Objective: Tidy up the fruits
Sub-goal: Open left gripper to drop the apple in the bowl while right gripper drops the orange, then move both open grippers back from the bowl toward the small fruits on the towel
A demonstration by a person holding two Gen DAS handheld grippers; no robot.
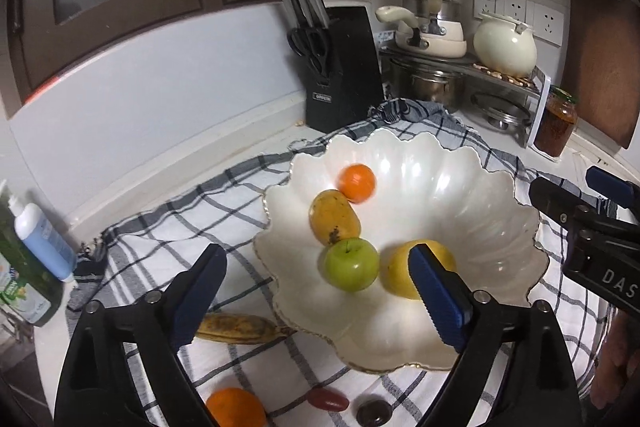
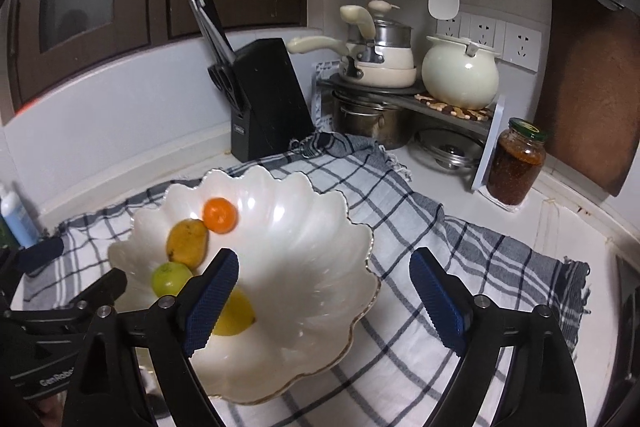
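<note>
The scalloped white bowl (image 1: 460, 187) holds four fruits: one small orange (image 1: 357, 183), one mango (image 1: 334, 217), one green apple (image 1: 351, 264) and one yellow fruit (image 1: 400, 273), partly hidden behind a blue pad. On the checked cloth (image 1: 168, 223) outside lie one banana (image 1: 240, 327), a second orange (image 1: 235, 407), cut off below, and two small dark fruits, hard to identify. Left gripper (image 1: 318, 291) and right gripper (image 2: 324, 291) both gape wide, empty, over the bowl.

Bowl (image 1: 440, 187) glossy pearly; checked cloth (image 1: 180, 227) woven matt; pot (image 2: 368, 123) shiny metal.

Checked cloth (image 2: 460, 251) on white counter (image 2: 568, 227)
</note>
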